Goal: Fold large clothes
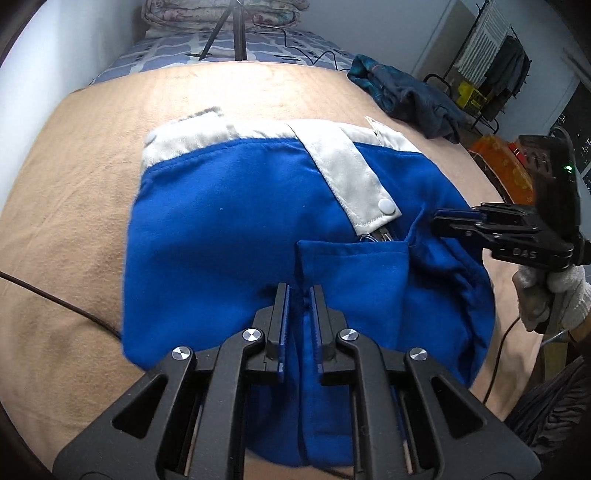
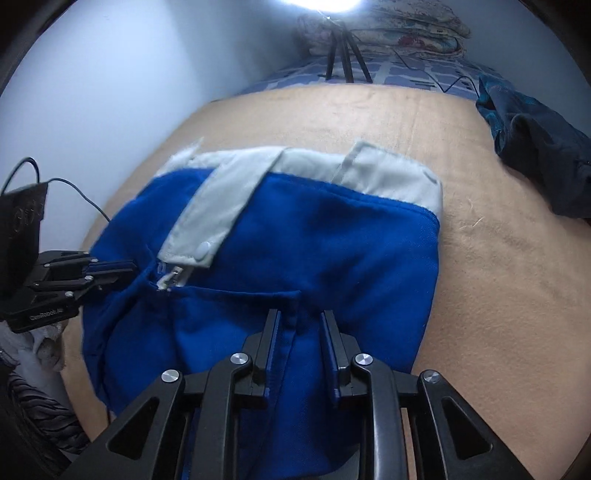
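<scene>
A blue garment [image 1: 221, 240] with white trim and a snap flap lies folded on a tan blanket [image 1: 74, 184]; it also shows in the right wrist view [image 2: 314, 240]. My left gripper [image 1: 300, 295] has its jaws narrowly apart over a folded blue edge near the garment's front; cloth lies between the fingers. My right gripper [image 2: 299, 317] is wider open around a blue fold near its front edge. Each gripper also shows in the other view, the right gripper [image 1: 443, 221] and the left gripper [image 2: 125, 269], both by the zipper.
Dark blue clothes [image 1: 406, 92] lie piled at the blanket's far right. A tripod [image 1: 229, 33] stands on the patterned bed sheet beyond, with folded quilts behind it. A black cable [image 1: 55, 302] crosses the blanket on the left. A clothes rack [image 1: 491, 62] stands at the right.
</scene>
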A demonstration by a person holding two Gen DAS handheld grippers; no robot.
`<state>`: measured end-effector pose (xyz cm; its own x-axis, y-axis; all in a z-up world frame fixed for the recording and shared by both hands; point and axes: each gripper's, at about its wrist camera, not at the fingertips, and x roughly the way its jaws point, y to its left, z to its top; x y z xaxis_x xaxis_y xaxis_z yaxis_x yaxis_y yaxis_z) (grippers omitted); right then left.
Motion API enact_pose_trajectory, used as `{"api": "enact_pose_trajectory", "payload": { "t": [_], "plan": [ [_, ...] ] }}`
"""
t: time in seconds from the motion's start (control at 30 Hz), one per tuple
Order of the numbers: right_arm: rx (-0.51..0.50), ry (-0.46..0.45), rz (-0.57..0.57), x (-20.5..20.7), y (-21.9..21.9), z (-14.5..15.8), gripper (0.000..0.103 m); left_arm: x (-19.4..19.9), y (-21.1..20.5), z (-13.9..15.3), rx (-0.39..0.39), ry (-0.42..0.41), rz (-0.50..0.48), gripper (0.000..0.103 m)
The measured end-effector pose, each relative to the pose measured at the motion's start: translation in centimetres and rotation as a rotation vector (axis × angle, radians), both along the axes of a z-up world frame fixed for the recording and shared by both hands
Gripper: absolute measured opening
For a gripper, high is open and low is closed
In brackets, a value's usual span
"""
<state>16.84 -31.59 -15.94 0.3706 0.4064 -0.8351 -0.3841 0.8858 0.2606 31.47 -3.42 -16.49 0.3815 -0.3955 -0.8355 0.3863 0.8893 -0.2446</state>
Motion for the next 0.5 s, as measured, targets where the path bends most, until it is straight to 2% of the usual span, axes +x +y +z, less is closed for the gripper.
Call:
{"api": "enact_pose_trajectory", "payload": {
  "t": [0.07,0.13,0.17,0.2,0.27,0.37,0.5],
  "plan": [
    [0.024,-0.016,0.006,-0.7,-0.7,1.4,0.027,0.2,1.2,1.3,-0.015,-0.023,0.030,0.017],
    [0.038,-0.052,0.002,-1.3,-1.7,2.9,0.037,0.3,2.9,2.8,-0.054,-0.055,0.080,0.046],
    [0.052,-0.071,-0.004,-1.6,-2.4,3.5,0.050,0.6,4.3,3.5,-0.082,-0.070,0.125,0.054],
    [0.066,-0.085,-0.008,-1.7,-2.9,3.9,0.067,0.9,5.7,4.0,-0.121,-0.071,0.173,0.063],
    [0.111,-0.127,-0.039,-1.9,-4.7,5.0,0.090,1.8,8.4,4.0,-0.220,-0.025,0.250,0.064],
    [0.162,-0.127,-0.123,-1.6,-7.0,4.9,0.092,3.2,11.7,2.2,-0.388,0.103,0.347,0.066],
    [0.225,-0.034,-0.184,0.1,-8.8,3.0,0.092,4.4,13.9,-1.1,-0.505,0.239,0.417,0.066]
  ]
}}
